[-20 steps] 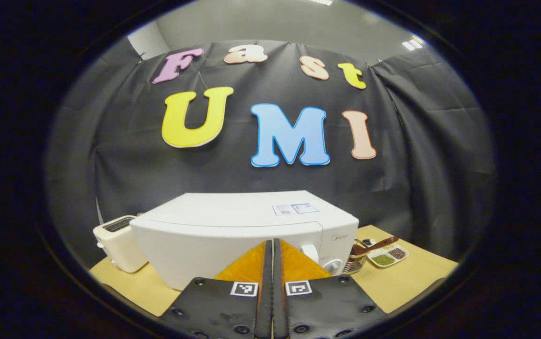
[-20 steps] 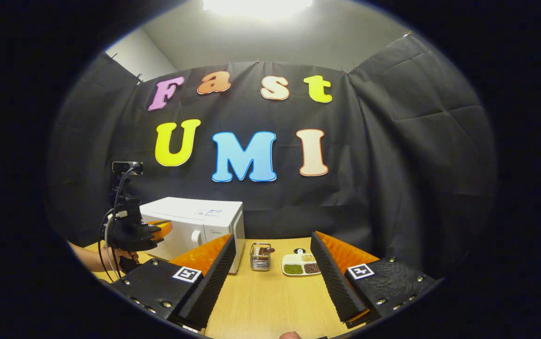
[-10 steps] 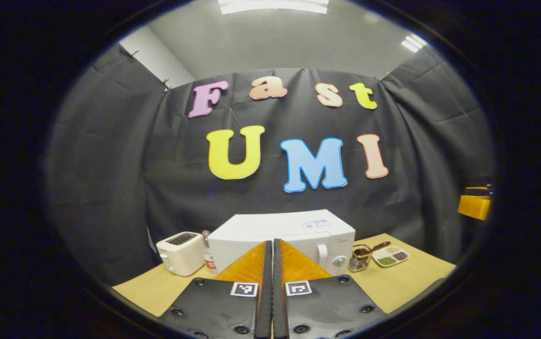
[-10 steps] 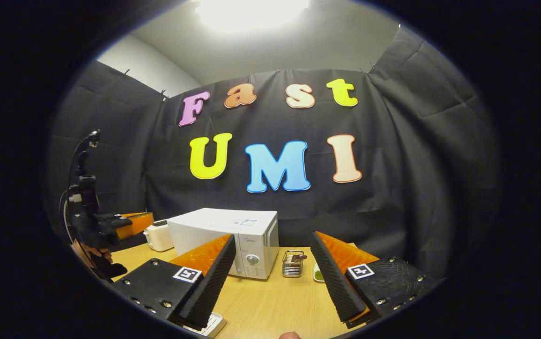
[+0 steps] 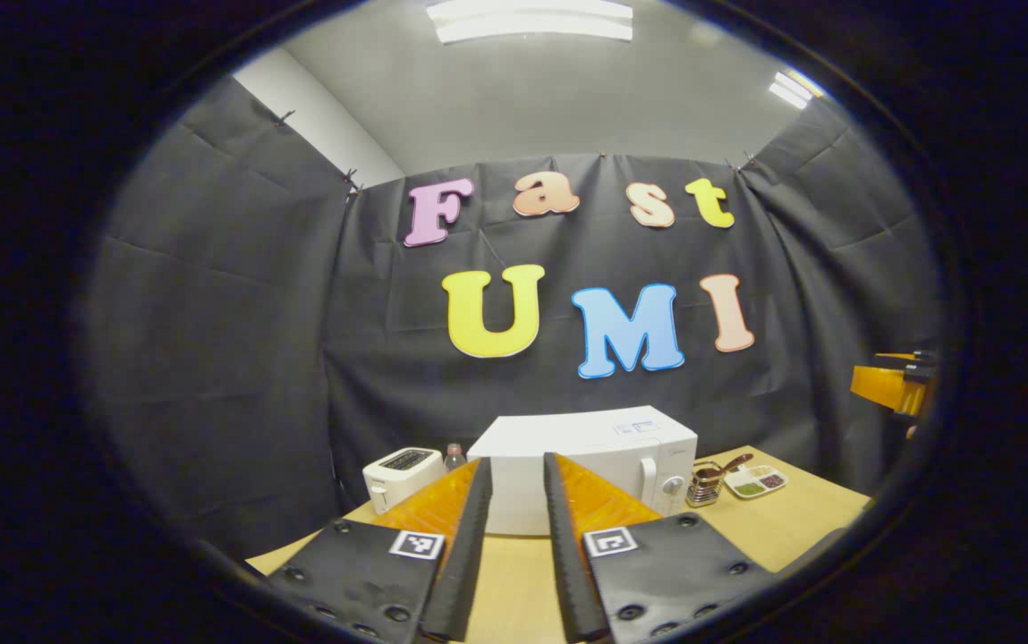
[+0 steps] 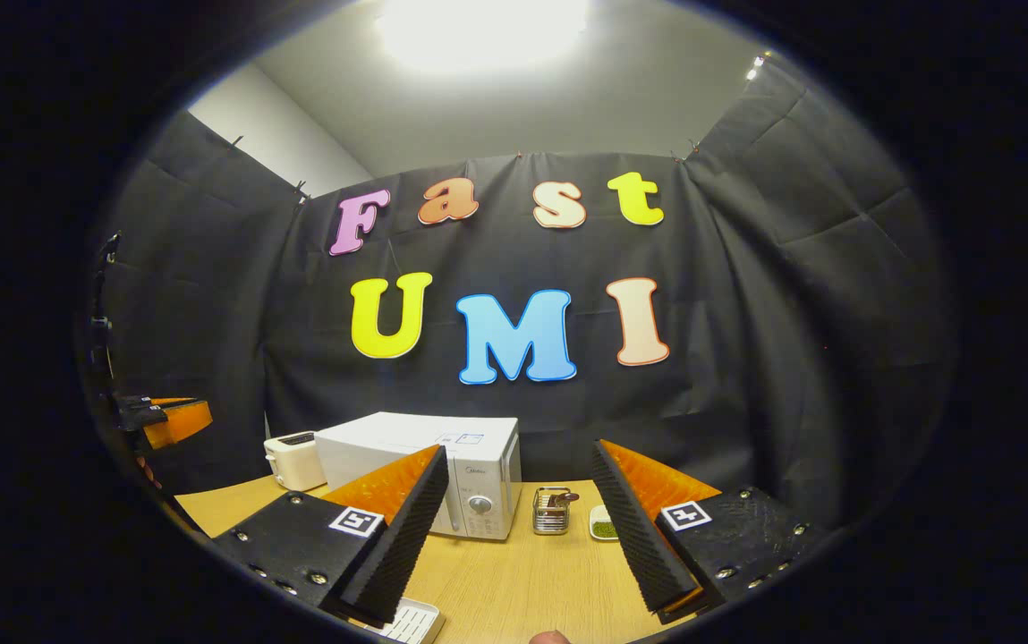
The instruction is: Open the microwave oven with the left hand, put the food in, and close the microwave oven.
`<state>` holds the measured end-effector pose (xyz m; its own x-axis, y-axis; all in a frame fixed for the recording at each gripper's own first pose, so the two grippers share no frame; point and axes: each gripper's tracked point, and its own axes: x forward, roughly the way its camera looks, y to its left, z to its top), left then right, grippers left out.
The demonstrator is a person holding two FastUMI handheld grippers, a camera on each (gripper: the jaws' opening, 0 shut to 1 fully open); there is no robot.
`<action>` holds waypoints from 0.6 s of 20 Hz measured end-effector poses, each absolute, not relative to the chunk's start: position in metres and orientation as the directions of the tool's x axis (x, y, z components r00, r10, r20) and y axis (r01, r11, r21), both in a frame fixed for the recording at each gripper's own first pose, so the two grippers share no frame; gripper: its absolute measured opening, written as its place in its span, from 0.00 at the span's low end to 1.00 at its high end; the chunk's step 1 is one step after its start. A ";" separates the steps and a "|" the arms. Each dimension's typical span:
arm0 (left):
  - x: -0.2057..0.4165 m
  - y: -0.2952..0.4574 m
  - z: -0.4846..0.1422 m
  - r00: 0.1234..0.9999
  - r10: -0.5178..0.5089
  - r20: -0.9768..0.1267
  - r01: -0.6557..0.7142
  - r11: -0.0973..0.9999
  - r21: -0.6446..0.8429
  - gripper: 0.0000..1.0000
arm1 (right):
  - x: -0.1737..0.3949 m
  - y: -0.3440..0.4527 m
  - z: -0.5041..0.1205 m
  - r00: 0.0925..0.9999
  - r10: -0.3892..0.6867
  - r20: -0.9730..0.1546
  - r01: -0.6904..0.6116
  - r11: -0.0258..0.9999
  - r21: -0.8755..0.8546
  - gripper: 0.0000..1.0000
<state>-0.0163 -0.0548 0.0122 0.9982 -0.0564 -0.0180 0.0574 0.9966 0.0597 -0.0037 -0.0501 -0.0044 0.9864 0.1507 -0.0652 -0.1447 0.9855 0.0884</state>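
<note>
- I see the microwave oven (image 5: 585, 461) at the back of the wooden table (image 5: 800, 523), close to the black cloth wall, door shut, white handle and dial on its right-hand side as seen from the left gripper view.
- Left gripper (image 5: 518, 523): fingers slightly parted, a narrow gap between the black pads with table and oven front showing through it. Nothing between them. It hovers above the table, well short of the oven, aimed at the oven's front.
- Right gripper (image 6: 518, 528): fingers spread wide, holding nothing. It hangs above the near part of the table and looks toward the oven's right corner and the items beside it.
- In the right gripper view I note the left gripper's orange finger at the far left edge; in the left gripper view the orange of the right gripper sits at the far right edge. The two are well apart.
- White toaster (image 5: 402, 472) stands left of the oven, with a small bottle (image 5: 454, 456) between them.
- Right of the oven: a metal wire holder (image 6: 552, 510) with a brown-handled utensil in it, then a white divided dish (image 5: 755, 481) with green and dark contents.
- A white tray (image 6: 411, 620) lies at the near table edge, under the right gripper's left finger. I cannot tell what it holds.
- I cannot tell which item is the food.
</note>
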 end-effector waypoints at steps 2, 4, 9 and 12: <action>-0.025 -0.044 0.017 0.998 -0.055 -0.004 0.055 0.997 0.062 0.68 | -0.009 -0.045 0.001 0.990 0.128 -0.059 -0.123 0.989 0.082 0.97; -0.029 -0.037 0.014 0.998 -0.060 -0.008 0.060 0.997 0.048 0.91 | -0.014 -0.037 0.003 0.991 0.117 -0.059 -0.111 0.990 0.084 0.97; -0.038 -0.023 0.021 0.998 -0.055 0.024 0.055 0.998 0.031 0.95 | -0.021 -0.024 0.002 0.992 0.101 -0.071 -0.094 0.991 0.090 0.97; -0.041 -0.023 0.027 0.997 -0.061 0.047 0.059 0.997 0.052 0.94 | -0.029 -0.019 0.008 0.994 0.093 -0.062 -0.086 0.992 0.096 0.97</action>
<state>-0.0405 -0.0229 0.0269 0.9970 -0.0614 0.0473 0.0589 0.9969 0.0518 -0.0285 -0.0186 0.0075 0.9938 0.0926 -0.0616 -0.0865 0.9916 0.0958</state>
